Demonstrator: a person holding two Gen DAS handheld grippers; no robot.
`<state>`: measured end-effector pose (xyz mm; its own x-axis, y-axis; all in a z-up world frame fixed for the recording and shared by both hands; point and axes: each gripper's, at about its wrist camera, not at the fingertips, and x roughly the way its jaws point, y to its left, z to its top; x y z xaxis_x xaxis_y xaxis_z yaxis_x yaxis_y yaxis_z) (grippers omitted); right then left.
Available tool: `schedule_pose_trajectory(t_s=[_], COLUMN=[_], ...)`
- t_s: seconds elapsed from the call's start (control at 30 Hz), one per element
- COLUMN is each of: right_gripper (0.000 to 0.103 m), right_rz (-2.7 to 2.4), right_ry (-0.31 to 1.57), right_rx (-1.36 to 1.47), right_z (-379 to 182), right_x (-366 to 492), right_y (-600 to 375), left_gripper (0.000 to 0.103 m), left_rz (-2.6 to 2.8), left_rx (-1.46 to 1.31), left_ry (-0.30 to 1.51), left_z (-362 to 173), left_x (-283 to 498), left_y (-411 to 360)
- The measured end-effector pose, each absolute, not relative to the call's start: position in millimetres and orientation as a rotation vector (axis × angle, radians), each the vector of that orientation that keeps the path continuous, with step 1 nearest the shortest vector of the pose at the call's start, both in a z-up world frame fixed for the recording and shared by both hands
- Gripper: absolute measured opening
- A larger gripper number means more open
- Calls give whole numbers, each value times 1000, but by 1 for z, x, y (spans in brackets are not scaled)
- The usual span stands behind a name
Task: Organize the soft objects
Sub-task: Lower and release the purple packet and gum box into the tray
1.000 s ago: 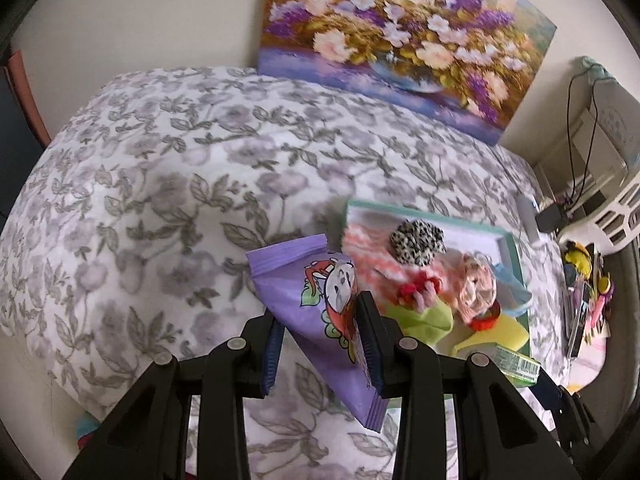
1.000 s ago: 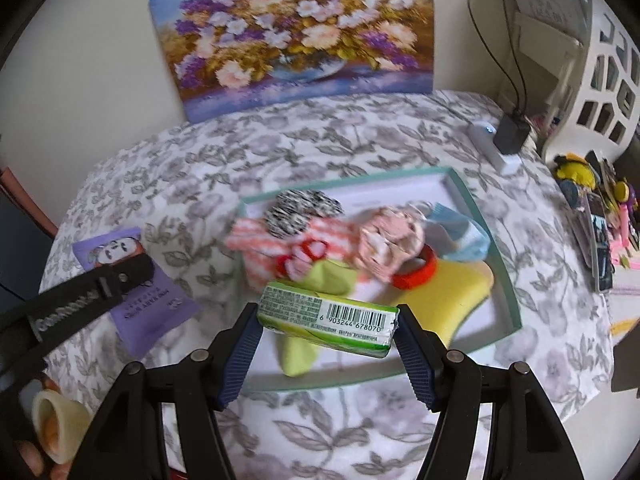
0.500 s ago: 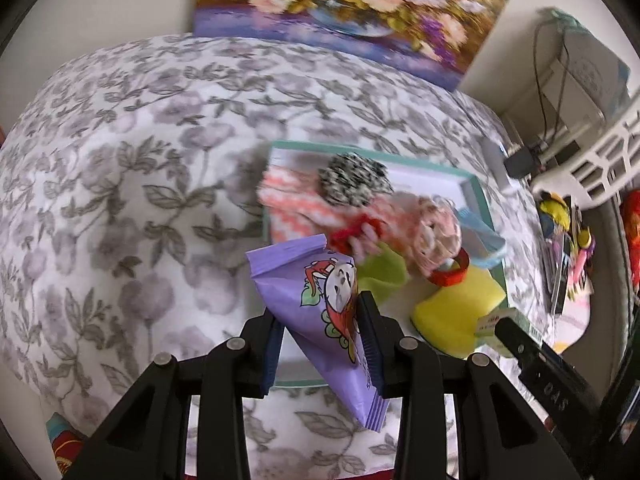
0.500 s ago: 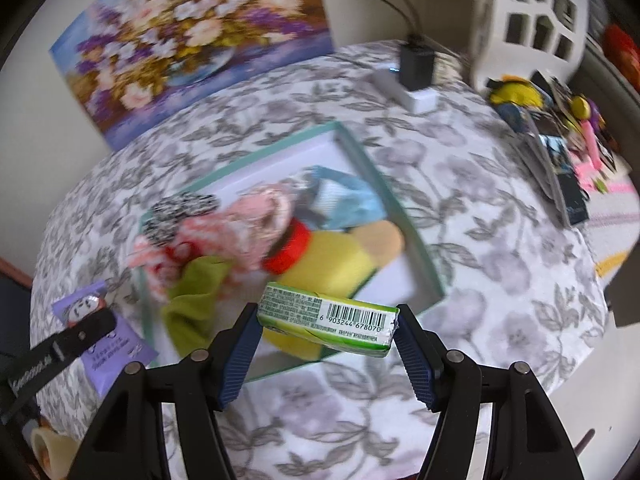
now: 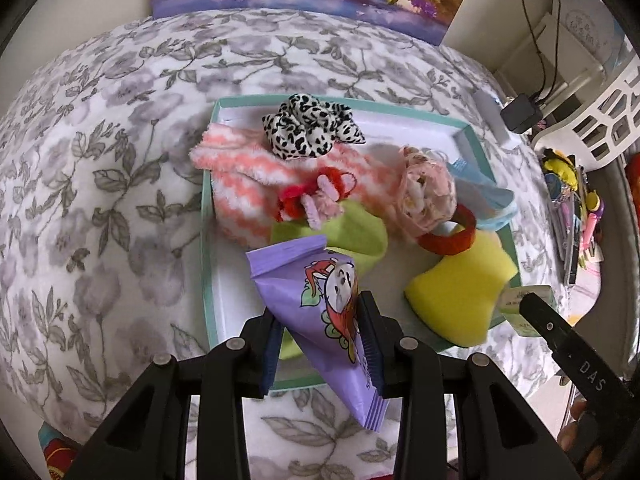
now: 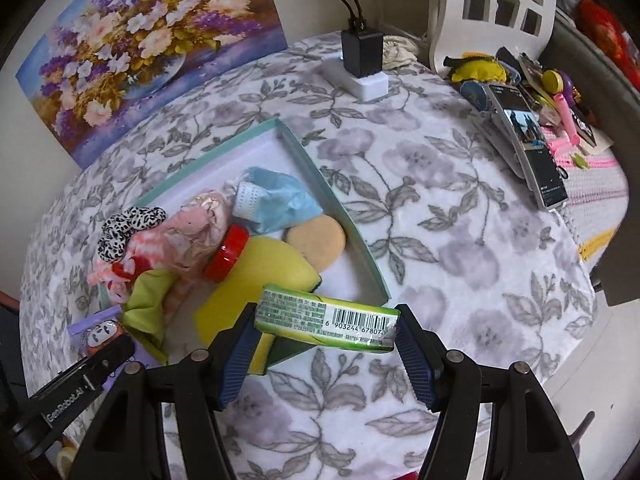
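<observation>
Since a second ago both grippers have come in over the teal tray (image 5: pixel 208 264), which then lay ahead of them and now sits right beneath the fingers; the grips themselves are unchanged. The left gripper (image 5: pixel 320 344) is clamped on a purple sachet (image 5: pixel 320 300), which hangs over the tray's near left part, just in front of the green cloth (image 5: pixel 356 236). The sachet's long axis runs diagonally between the pads, its crimped top end pointing up and away to the left, its other end reaching back past the right finger. The right gripper (image 6: pixel 326 346) is closed on a green tissue pack (image 6: pixel 326 322), held crosswise from pad to pad with its barcode facing the camera, its long axis level across the jaws, the right end a little lower. It hovers above the tray's near corner, directly over the yellow sponge (image 6: pixel 256 276).
</observation>
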<state>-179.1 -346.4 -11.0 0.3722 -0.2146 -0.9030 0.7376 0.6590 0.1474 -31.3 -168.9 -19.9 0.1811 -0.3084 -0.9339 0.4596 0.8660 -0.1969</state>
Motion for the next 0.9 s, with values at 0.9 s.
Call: schedule_pose_trajectory(t_s=[0.9], right_gripper=[69], right_rz=[-594], right_ry=[1005], right_rx=[621], right_z=[-40], right_x=[-153], right_y=[-356], left_gripper=[43], left_rz=[-492], left_rx=[172], left_ry=[1292], left_z=[-43], left_x=[-13], left_y=[-172])
